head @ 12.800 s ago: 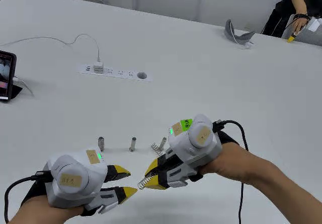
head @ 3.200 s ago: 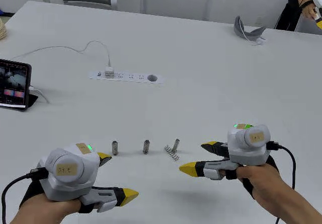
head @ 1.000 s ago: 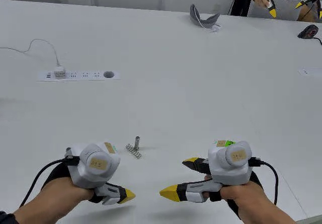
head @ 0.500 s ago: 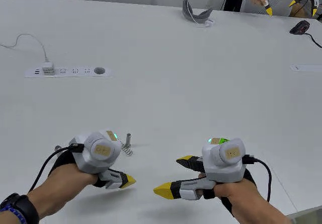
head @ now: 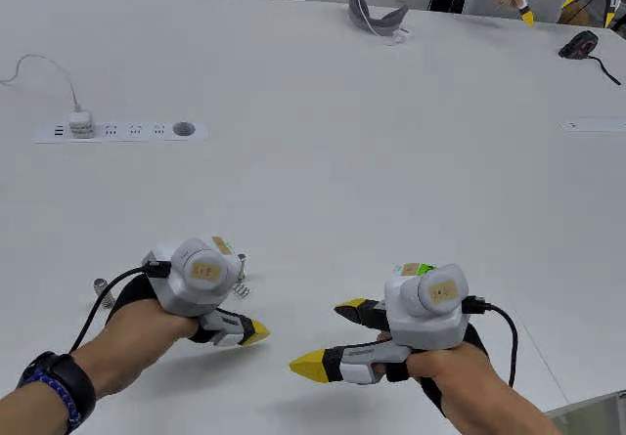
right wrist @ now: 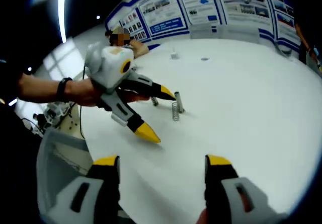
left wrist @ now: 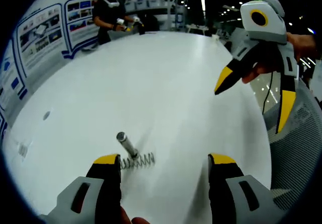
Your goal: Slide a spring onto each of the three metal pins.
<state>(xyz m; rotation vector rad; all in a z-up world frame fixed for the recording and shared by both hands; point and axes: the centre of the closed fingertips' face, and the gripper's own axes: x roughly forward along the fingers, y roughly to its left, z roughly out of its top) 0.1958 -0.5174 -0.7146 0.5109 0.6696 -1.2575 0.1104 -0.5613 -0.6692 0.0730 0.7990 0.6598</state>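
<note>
Hovering above white tabletop (head: 323, 161) near its front edge, both grippers empty. Left gripper (left wrist: 163, 159): jaws spread wide, gripping nothing. Bare metal pin (left wrist: 125, 143) stands just ahead of one jaw, leaning slightly. Loose spring (left wrist: 139, 160) lies flat at pin's foot, apparently touching it. Right gripper (right wrist: 161, 161): jaws likewise apart, well to the right of pin. Second pin (head: 100, 287), coil around it, stands nearer left edge. Power strip (head: 122, 130) lies toward far left corner.

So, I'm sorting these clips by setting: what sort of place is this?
Likely a meeting room or lab workspace: a large white table, a power strip on it, and printed posters along the wall.
</note>
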